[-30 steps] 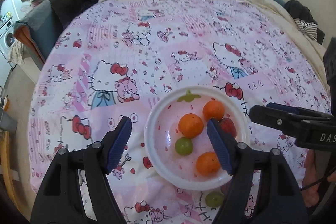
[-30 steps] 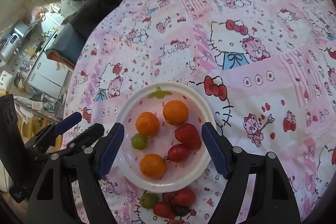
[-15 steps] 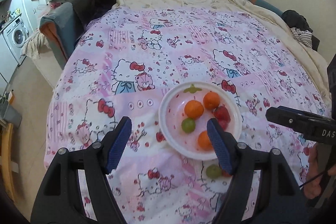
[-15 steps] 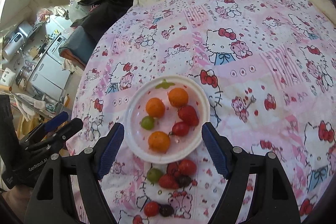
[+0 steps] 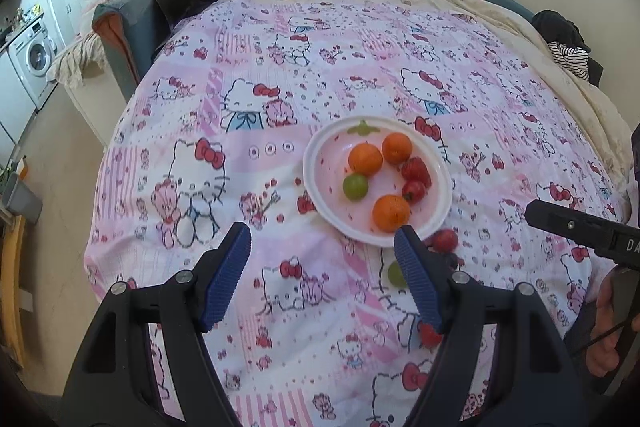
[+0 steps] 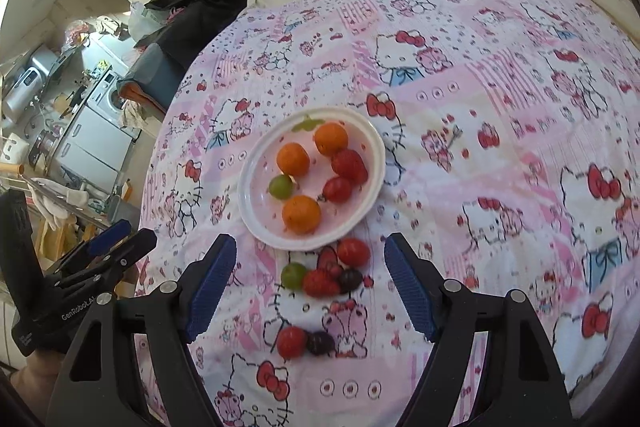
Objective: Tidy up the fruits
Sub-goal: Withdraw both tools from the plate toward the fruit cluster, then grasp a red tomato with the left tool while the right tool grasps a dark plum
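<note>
The quilt (image 6: 500, 107) is pink and white with cartoon cats (red bows). The white plate (image 6: 374, 147) holds three orange mandarins (image 6: 293, 159), one green fruit (image 6: 281, 186) and red ones (image 6: 349, 165).

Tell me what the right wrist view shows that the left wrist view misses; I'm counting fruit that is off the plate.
Only the right wrist view shows the whole loose group on the bedspread: green fruit, strawberry, dark fruits, and a red and dark pair nearer the camera. Only the left wrist view shows the striped clothing. Both show the plate holding three oranges, a green fruit, a strawberry and a tomato.
</note>
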A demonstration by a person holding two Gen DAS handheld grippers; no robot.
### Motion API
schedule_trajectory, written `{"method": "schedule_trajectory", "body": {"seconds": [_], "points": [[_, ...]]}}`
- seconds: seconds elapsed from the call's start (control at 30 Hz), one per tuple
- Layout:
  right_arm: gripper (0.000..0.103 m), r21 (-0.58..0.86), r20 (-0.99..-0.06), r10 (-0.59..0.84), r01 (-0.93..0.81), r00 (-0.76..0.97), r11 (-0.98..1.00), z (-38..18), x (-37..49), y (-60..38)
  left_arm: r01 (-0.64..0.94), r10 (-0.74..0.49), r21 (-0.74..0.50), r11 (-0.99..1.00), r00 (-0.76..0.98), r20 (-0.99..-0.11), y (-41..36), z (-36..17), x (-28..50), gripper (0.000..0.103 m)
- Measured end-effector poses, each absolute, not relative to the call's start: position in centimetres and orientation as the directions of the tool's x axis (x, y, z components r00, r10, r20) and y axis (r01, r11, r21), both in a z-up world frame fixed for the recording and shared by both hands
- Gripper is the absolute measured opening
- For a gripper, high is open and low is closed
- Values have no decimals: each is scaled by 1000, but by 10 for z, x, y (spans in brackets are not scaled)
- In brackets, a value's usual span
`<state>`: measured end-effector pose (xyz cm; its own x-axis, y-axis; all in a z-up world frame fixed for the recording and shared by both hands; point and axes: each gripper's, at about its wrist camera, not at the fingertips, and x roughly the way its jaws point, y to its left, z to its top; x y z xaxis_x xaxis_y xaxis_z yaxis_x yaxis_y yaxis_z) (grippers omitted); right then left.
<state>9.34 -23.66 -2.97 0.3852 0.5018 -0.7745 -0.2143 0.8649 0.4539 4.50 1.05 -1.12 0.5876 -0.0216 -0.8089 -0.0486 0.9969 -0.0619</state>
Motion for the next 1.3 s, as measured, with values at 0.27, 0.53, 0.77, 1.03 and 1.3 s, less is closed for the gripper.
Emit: {"method": "schedule_trajectory", "body": {"seconds": [0.27, 0.53, 0.77, 1.03, 1.3], "points": [[79, 437, -803, 471, -178, 366, 882, -44, 81, -247, -77, -6, -60, 995, 567, -824, 13, -25, 28, 71], [79, 452, -837, 430, -16, 338, 892, -64, 89, -270, -40, -44, -73, 997, 482, -875, -2, -55, 33, 71], [79, 441, -851, 410, 22, 329, 897, -69, 93, -280, 108, -168, -138, 985, 357, -919, -57, -90, 35, 68], [79, 456, -848, 415, 56, 329, 888, -71, 92, -290, 164, -225, -188, 968, 255, -940, -83, -119, 45, 43], [79, 458, -850, 417, 60, 321, 887, -73, 94, -290, 178, -283, -245, 953, 237, -929, -81, -113, 43, 20]]}}
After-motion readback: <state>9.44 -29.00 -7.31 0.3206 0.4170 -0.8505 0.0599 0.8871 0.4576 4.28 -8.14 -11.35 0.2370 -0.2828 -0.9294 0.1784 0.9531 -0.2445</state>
